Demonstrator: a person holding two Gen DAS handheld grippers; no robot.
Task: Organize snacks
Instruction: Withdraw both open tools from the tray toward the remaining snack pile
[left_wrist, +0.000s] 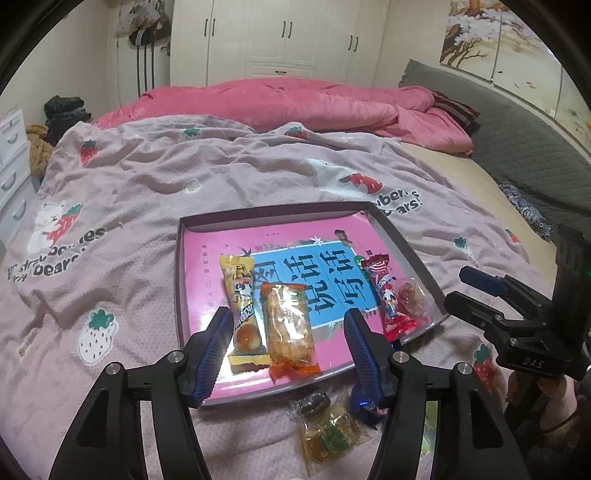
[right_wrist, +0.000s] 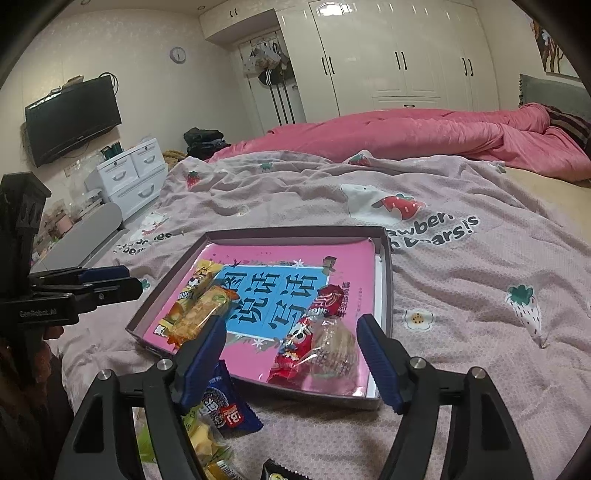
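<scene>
A shallow box lid (left_wrist: 180, 280) with a pink printed bottom lies on the bed; it also shows in the right wrist view (right_wrist: 386, 295). In it lie a yellow snack pack (left_wrist: 242, 306), an orange-ended clear pack (left_wrist: 290, 328), a red snack pack (left_wrist: 389, 299) and a clear candy pack (left_wrist: 413, 297). My left gripper (left_wrist: 286, 332) is open above the two left packs. My right gripper (right_wrist: 291, 339) is open above the red pack (right_wrist: 295, 345) and clear pack (right_wrist: 334, 349). Loose snacks lie before the lid: a clear gummy pack (left_wrist: 327, 430) and a blue biscuit pack (right_wrist: 227, 406).
The lid lies on a pink strawberry-print blanket (left_wrist: 147, 177). A rolled pink duvet (left_wrist: 295, 103) lies behind it. White drawers (right_wrist: 129, 173) and a wall TV (right_wrist: 70, 118) stand to the left. A grey headboard (left_wrist: 517, 122) is at the right.
</scene>
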